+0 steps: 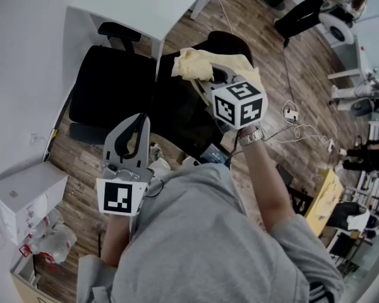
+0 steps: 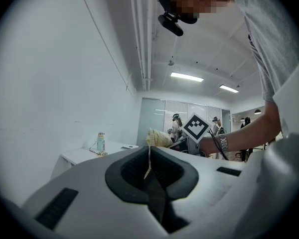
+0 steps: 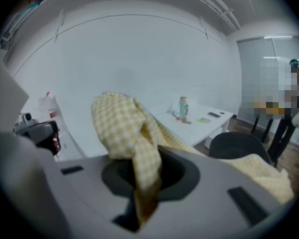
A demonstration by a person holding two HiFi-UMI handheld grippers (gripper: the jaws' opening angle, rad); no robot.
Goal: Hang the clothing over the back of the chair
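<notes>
A yellow checked cloth (image 1: 199, 65) hangs bunched from my right gripper (image 1: 218, 77), which is shut on it. In the right gripper view the cloth (image 3: 134, 138) rises out of the shut jaws of the right gripper (image 3: 144, 183) and trails off to the lower right. A black office chair (image 1: 110, 84) stands left of the cloth, and a dark rounded chair back (image 1: 230, 43) lies just beyond it. This chair back (image 3: 236, 146) also shows right of the jaws. My left gripper (image 1: 138, 120) is held low at the left, shut and empty. From the left gripper (image 2: 152, 180) the cloth (image 2: 158, 138) shows far ahead.
A white table (image 1: 145, 5) stands beyond the chairs, with a small bottle (image 3: 183, 106) on it. A white box (image 1: 25, 194) and bags sit on the floor at the lower left. Cables (image 1: 297, 122) trail over the wooden floor at the right. People stand in the background.
</notes>
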